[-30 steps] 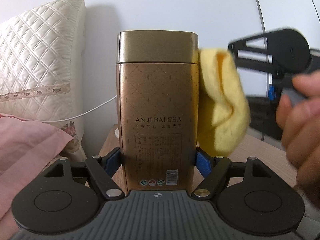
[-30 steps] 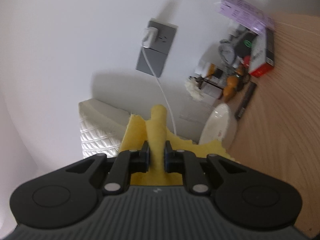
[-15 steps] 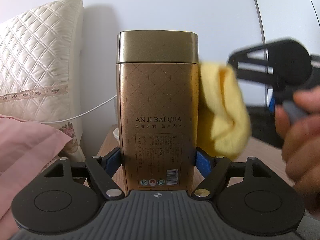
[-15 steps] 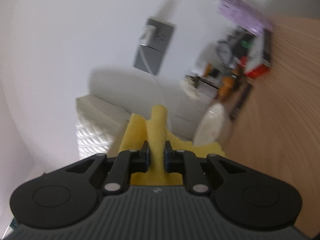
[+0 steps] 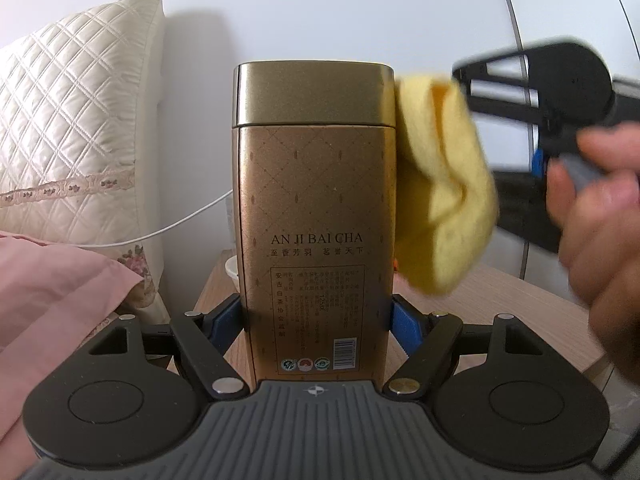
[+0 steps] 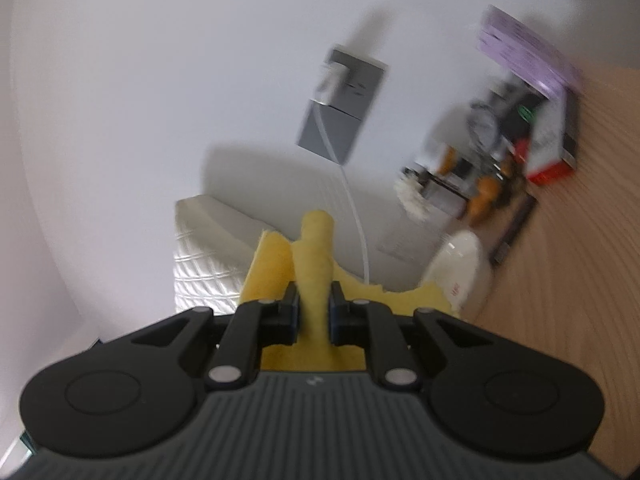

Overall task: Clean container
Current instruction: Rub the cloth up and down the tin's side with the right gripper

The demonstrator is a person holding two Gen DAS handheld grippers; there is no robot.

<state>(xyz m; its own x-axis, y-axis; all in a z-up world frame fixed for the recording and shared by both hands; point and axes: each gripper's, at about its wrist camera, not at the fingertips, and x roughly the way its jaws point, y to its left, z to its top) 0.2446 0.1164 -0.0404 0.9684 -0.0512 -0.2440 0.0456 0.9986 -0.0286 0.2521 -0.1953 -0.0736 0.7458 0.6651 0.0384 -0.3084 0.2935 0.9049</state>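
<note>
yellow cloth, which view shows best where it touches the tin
The left wrist view: the yellow cloth hangs against the gold tin's right side near the lid. The right wrist view shows only the cloth pinched in the right tool; no tin.

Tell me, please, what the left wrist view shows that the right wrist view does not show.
Only the left wrist view shows the gold tea tin, clamped in the left gripper, and the person's hand. Only the right wrist view shows the grey wall socket and the cluttered items. Both show the yellow cloth, held by the right gripper, and the quilted pillow.
</note>
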